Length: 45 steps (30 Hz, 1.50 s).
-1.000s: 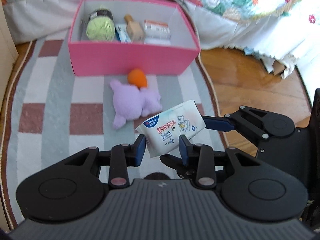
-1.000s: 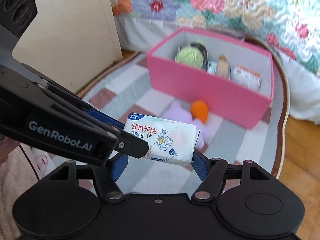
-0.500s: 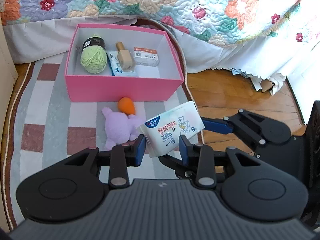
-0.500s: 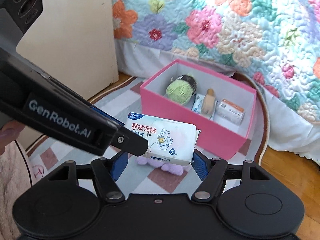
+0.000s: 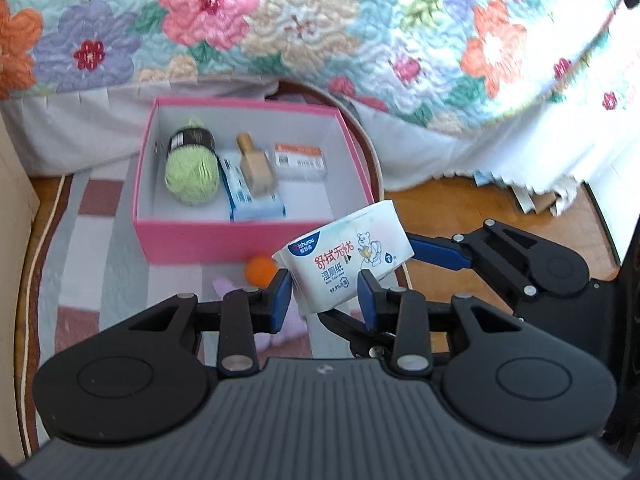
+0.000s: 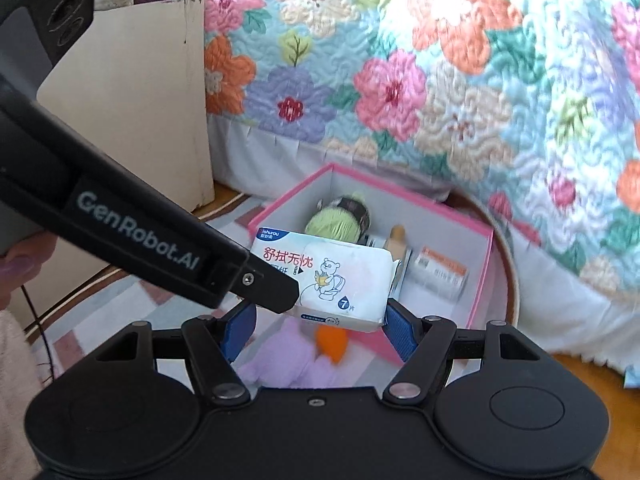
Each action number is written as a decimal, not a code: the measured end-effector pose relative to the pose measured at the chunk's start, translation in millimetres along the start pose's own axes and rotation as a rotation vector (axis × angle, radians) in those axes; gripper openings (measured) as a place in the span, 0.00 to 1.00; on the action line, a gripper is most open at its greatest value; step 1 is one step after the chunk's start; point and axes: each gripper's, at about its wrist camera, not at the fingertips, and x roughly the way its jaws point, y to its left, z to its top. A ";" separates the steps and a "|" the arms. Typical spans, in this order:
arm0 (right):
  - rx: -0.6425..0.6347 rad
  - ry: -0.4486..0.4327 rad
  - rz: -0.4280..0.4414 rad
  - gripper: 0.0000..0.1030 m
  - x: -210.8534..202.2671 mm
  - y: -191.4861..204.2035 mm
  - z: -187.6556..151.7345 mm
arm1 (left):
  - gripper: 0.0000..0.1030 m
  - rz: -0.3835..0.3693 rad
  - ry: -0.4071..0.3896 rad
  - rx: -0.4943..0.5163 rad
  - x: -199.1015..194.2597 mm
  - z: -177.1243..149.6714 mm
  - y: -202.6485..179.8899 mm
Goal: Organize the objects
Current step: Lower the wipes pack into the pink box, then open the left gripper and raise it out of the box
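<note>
Wipes pack [image 5: 344, 258]: soft, light, slick film; held in air before pink box [image 5: 256, 240].
Left claw [image 5: 325, 296]: pinching pack's lower end.
Right claw [image 6: 318, 328]: pinching pack's opposite sides.
Best hold: across flat faces, mid-pack.

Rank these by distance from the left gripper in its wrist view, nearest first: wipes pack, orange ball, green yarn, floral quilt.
1. wipes pack, between the left gripper fingers.
2. orange ball, on the rug, just ahead-left.
3. green yarn, inside the pink box, left end.
4. floral quilt, behind the box.
</note>
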 end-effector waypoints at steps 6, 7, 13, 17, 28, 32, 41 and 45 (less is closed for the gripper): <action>0.000 -0.030 -0.008 0.72 32.3 -23.7 26.6 | 0.33 0.019 -0.035 -0.035 33.0 44.1 13.2; 0.017 -0.029 -0.001 0.72 40.3 -31.8 31.3 | 0.33 0.021 -0.041 -0.040 41.0 51.1 16.0; 0.099 0.018 0.006 0.70 93.8 -75.8 54.6 | 0.33 0.020 -0.033 -0.086 99.1 95.3 41.6; 0.055 0.081 -0.027 0.62 130.4 -96.0 61.4 | 0.34 0.009 0.010 -0.128 146.4 111.4 57.2; 0.129 0.217 -0.122 0.44 212.7 -157.2 53.3 | 0.35 -0.053 0.045 -0.208 244.3 135.8 76.8; 0.141 0.237 -0.155 0.42 228.4 -167.3 50.8 | 0.33 -0.079 0.053 -0.240 265.8 138.8 84.8; 0.095 0.217 -0.242 0.39 230.2 -161.1 45.5 | 0.44 0.059 0.000 -0.199 260.5 129.1 75.0; 0.142 0.160 -0.181 0.40 201.8 -159.5 43.3 | 0.47 0.119 0.016 -0.070 231.0 124.2 58.5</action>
